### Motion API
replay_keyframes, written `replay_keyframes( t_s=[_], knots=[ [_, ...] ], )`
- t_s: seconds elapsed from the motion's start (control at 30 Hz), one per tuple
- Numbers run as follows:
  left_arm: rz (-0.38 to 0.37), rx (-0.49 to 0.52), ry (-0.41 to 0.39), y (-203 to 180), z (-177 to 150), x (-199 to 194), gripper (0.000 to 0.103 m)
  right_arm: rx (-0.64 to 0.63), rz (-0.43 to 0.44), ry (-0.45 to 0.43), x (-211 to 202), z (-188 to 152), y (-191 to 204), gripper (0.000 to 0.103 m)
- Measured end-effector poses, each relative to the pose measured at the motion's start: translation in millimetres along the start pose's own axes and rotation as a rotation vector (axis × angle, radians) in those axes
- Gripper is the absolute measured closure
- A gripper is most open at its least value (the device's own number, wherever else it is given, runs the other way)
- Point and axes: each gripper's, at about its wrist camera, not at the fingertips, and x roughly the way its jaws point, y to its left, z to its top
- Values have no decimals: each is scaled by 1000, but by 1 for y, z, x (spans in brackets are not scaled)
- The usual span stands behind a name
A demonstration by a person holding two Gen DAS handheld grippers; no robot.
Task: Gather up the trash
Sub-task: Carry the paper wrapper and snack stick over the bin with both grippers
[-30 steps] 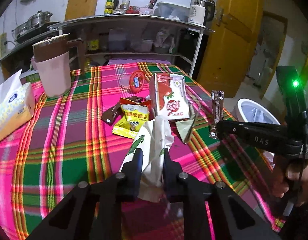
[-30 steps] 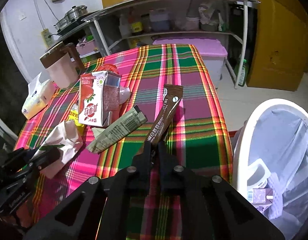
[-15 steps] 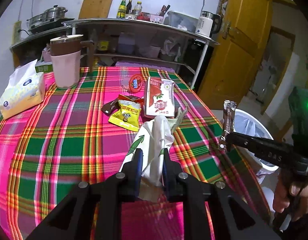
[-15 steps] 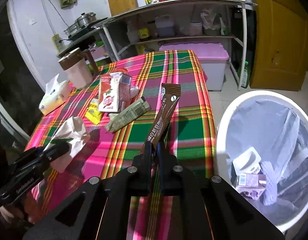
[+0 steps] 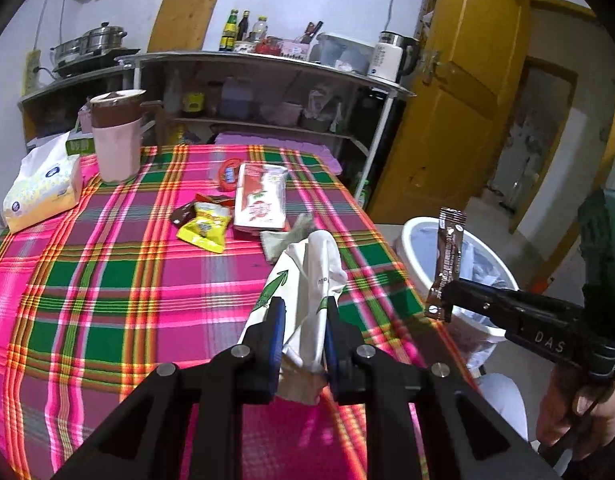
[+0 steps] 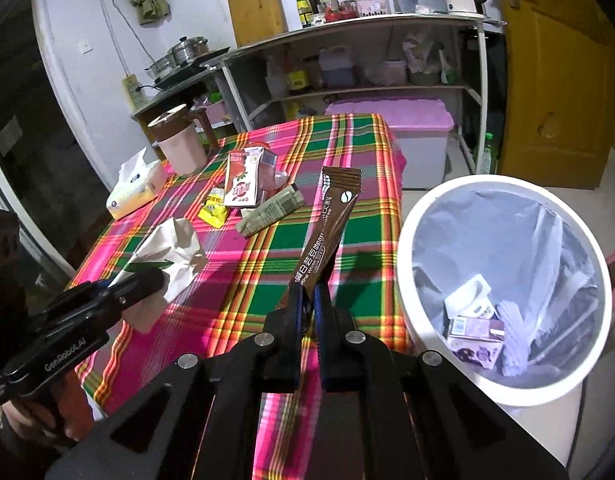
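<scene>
Here, the left tongs (image 5: 303, 316) were clamped on a crumpled paper bag (image 5: 307, 276), held clear above the cloth (image 5: 107, 280); the right tongs (image 6: 307, 300) were clamped on the bottom end of a brown sachet (image 6: 331, 224), which stood upright over the table's near corner, just beside the bin (image 6: 403, 272). The bag appeared light and soft, so it would likely crush rather than slip; a hold across its bunched middle, as shown, looked sound. The sachet appeared light, thin and glossy, with enough stiffness to stand unsupported; a pinch at the sealed end seemed the safest hold, since the slick film could slide. Remaining trash lay well apart on the cloth: a red carton (image 6: 243, 180), a yellow packet (image 6: 215, 212) and a grey-green wrapper (image 6: 271, 212). A tissue pack (image 6: 135, 192) and a pink jug (image 6: 179, 144) stood further back and seemed not to be trash. The bin, lined with a pale bag, stood off the table's edge and held a white carton (image 6: 471, 300), a purple carton (image 6: 475, 340) and a pale ribbed item that could not be identified; ample room remained.
</scene>
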Motion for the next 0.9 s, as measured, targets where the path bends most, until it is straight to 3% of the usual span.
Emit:
replay_keyframes(
  t_s=[0.4, 0.9],
  knots=[
    [-38, 40, -11, -35, 2, -6, 84, 35, -28, -42, -29, -8, -20, 97],
    [-122, 123, 6, -87, 20, 26, 84, 125, -116, -81, -56, -13, -75, 97]
  ],
)
